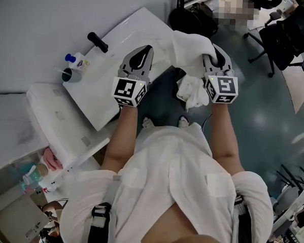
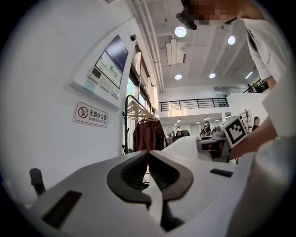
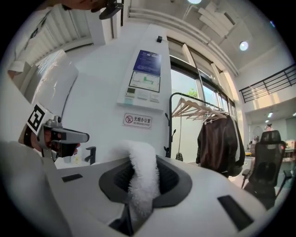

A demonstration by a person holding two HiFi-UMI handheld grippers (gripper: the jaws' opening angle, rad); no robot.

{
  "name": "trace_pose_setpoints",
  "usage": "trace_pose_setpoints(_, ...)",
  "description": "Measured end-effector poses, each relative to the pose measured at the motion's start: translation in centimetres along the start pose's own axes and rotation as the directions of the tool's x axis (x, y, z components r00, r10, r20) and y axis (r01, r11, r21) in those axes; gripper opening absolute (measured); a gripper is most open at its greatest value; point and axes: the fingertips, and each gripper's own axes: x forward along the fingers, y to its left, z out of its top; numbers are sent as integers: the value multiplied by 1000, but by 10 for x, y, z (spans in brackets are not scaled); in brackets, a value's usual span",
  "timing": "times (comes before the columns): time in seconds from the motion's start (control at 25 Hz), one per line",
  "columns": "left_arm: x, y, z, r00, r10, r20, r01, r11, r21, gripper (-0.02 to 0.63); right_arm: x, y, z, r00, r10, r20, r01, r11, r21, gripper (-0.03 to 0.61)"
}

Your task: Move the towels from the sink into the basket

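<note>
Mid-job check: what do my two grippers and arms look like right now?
The left gripper and right gripper both have light grey shells with dark ribbed pads set in a rounded cutout. Each carries a white cube printed with black square markers. The arms are bare below a white top.

White wall [image 3: 104, 104], plain. A control panel [image 3: 147, 76] with a screen is mounted on it, and a no-smoking sign [image 3: 138, 120] sits just below. Tall windows [image 3: 185, 92] beside the panel let in bright daylight. A black coat rack [image 3: 168, 125] holds bare wooden hangers [image 3: 196, 109] and one dark jacket [image 3: 219, 139]. A black office chair [image 3: 268, 159] stands just right of the jacket. Ceiling white and open, with round lights [image 2: 180, 31] on. Railed mezzanine [image 2: 194, 104] at the far end. Floor [image 1: 263, 124] dark grey-green and glossy, with pale reflections.
</note>
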Motion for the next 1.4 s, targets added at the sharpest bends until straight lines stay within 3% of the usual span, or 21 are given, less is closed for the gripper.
trace_pose_setpoints(0.32, 41, -52, -1, 998, -67, 8, 67, 998, -7, 17, -62, -72, 12, 991, -121, 61, 119, 992, 34, 81)
trace_pose_setpoints(0.6, 73, -102, -10, 993, -119, 6, 119, 993, -21, 17, -103, -115, 8, 983, -164, 84, 159, 985, 62, 81)
trace_pose_setpoints(0.92, 86, -136, -23, 990, -139, -5, 139, 989, -40, 17, -112, -127, -49, 991, -128, -36, 130, 989, 65, 81)
trace_pose_setpoints(1.4, 83, -137, -32, 993, -112, -24, 110, 993, -45, 17, -122, -147, -122, 966, -168, -198, 198, 970, 141, 83)
